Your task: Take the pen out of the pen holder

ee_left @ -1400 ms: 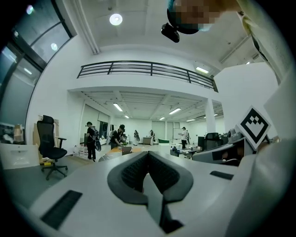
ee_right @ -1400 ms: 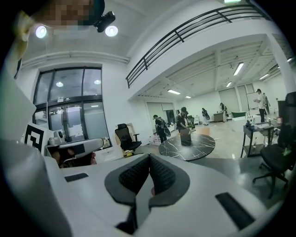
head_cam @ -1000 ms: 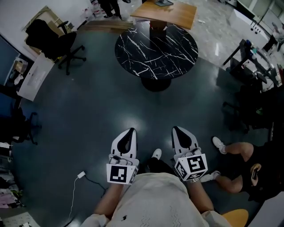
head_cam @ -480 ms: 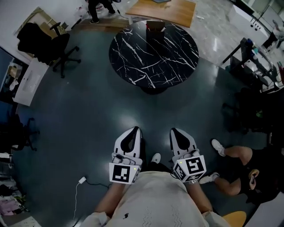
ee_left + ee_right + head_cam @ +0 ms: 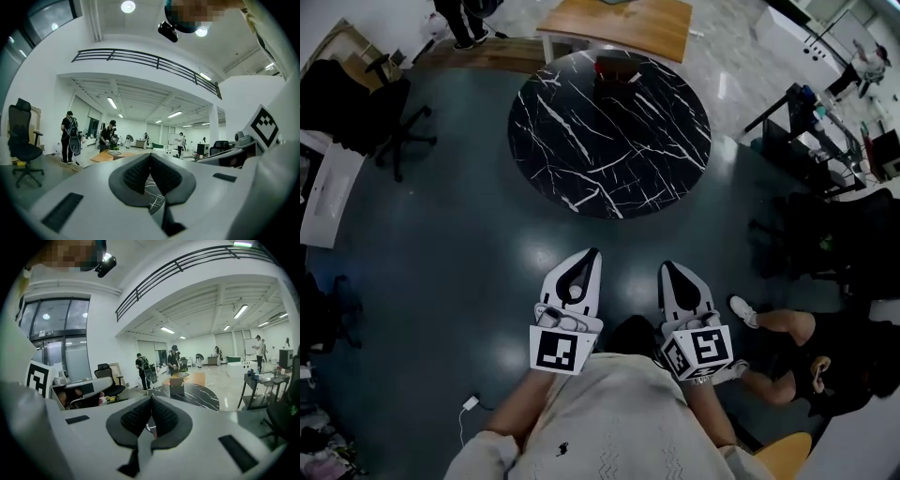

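A dark boxy pen holder (image 5: 617,68) stands at the far edge of the round black marble table (image 5: 609,141); no pen can be made out in it. My left gripper (image 5: 592,254) and right gripper (image 5: 667,268) are held side by side close to my body, over the dark floor short of the table. Both are shut with nothing between the pads. In the right gripper view the pen holder (image 5: 177,384) sits on the table (image 5: 197,397) well beyond the closed jaws of that gripper (image 5: 151,399). The left gripper (image 5: 150,157) shows only a sliver of marble under its pads.
A wooden table (image 5: 619,23) adjoins the marble one at the back. An office chair (image 5: 370,98) stands at the left, dark desks (image 5: 806,122) at the right. A seated person's legs (image 5: 778,328) are on the right, and a charger cable (image 5: 471,405) lies on the floor.
The marble table has come nearer and larger in the head view as I walk toward it. Both grippers stay shut and level in front of me.
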Motion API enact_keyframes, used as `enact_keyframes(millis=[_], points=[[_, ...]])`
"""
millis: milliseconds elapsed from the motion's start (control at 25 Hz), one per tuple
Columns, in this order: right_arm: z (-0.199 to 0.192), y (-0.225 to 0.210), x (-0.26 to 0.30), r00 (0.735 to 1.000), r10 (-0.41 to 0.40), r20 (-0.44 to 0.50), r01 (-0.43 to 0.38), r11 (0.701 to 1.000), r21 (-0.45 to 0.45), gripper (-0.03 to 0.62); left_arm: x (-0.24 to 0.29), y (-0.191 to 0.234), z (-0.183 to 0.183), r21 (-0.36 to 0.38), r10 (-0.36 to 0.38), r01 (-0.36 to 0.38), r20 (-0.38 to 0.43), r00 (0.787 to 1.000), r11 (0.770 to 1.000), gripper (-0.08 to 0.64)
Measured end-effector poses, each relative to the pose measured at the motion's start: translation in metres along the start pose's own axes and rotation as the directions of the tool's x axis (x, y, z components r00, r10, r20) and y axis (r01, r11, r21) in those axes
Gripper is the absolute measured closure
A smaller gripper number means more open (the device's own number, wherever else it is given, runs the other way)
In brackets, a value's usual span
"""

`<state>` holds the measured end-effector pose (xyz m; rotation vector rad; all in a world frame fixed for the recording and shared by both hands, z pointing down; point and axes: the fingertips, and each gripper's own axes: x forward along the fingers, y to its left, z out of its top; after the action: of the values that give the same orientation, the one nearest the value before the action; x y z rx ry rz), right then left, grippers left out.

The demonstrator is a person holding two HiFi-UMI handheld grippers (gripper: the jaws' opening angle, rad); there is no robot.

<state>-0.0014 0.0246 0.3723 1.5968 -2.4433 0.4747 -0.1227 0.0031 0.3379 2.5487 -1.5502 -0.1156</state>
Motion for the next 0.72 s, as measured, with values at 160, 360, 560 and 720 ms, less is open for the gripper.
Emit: enact_keyframes(millis=[160, 360, 560, 720], points=[[0.012, 0.008, 0.033, 1.000, 0.007, -0.015, -0.007, 1.000, -0.011, 0.574, 0.022, 0.035, 0.013, -0.029, 0.027, -0.027, 0.007, 1.000, 0.999, 0.549], [0.025, -0.006, 0.085, 0.999, 0.028, -0.030, -0.028, 1.000, -0.006, 0.574, 0.059, 0.072, 0.007, 0.047, 0.041, -0.039, -0.049, 0.998, 0.998, 0.548], [0.038, -0.039, 0.145, 0.996, 0.080, -0.041, -0.080, 0.997, -0.003, 0.574, 0.114, 0.095, 0.002, 0.052, 0.097, -0.093, -0.067, 0.993, 0.994, 0.549], [0.059, -0.073, 0.197, 0.988, 0.148, -0.043, -0.149, 0.989, -0.020, 0.574, 0.180, 0.101, 0.011, 0.081, 0.113, -0.108, -0.057, 0.992, 0.991, 0.548]])
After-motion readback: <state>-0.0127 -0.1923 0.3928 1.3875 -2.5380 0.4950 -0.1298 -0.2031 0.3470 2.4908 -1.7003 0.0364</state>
